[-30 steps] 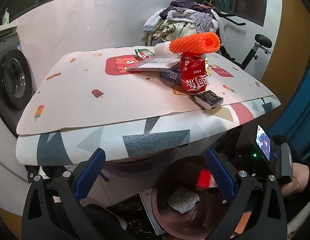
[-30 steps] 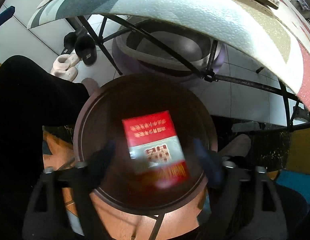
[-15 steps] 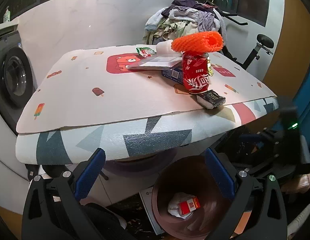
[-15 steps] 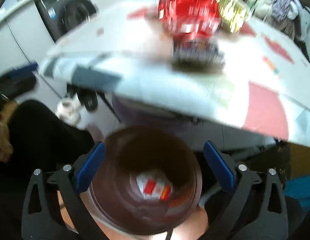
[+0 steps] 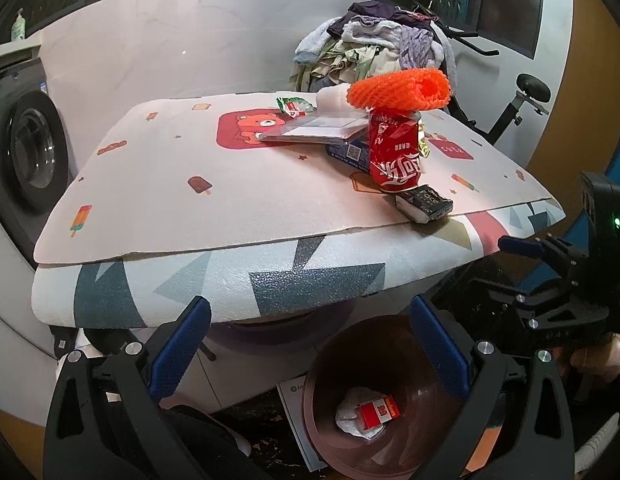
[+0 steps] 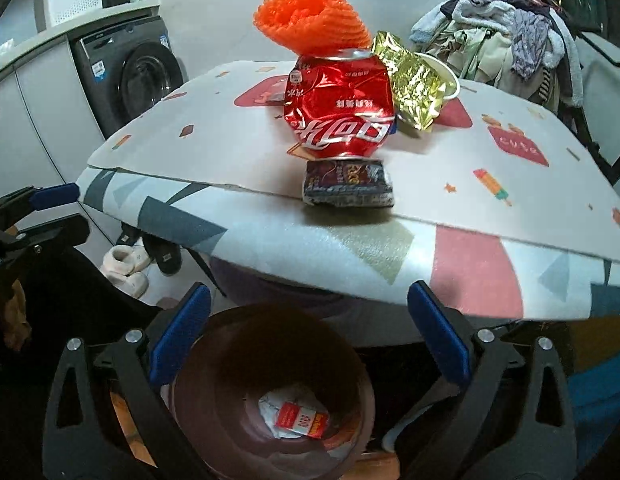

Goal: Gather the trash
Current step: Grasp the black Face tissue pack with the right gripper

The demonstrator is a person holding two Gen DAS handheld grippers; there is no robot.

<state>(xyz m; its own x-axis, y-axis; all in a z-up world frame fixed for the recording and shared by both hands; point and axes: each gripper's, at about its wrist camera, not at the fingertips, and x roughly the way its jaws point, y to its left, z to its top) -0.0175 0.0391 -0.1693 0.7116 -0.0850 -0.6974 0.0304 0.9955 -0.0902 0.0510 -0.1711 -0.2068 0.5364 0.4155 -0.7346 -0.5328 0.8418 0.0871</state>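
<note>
A brown trash bin (image 5: pixel 382 340) (image 6: pixel 269 344) stands on the floor below the table edge. Inside it a red cigarette pack (image 5: pixel 376 410) (image 6: pixel 297 418) lies on crumpled white paper. On the table mat sit a crushed red cola can (image 5: pixel 394 152) (image 6: pixel 340 108), an orange foam net (image 5: pixel 398 90) (image 6: pixel 310 16) on top of it, a small dark packet (image 5: pixel 424 202) (image 6: pixel 348 184) at the mat's edge, and a gold wrapper (image 6: pixel 416 88). My left gripper (image 5: pixel 309 312) is open above the bin. My right gripper (image 6: pixel 309 296) hangs open over the bin, nothing between its fingers.
A clear plastic package (image 5: pixel 322 128) and a green wrapper (image 5: pixel 293 105) lie farther back on the table (image 5: pixel 149 184). A washing machine (image 6: pixel 137 76) stands left, a clothes pile (image 5: pixel 374 48) behind, slippers (image 6: pixel 125 264) and a purple basin (image 6: pixel 269 284) under the table.
The red pack left my right gripper and dropped into the bin. My right gripper rose and tilted up, so the table is now in its view. My left gripper stayed put.
</note>
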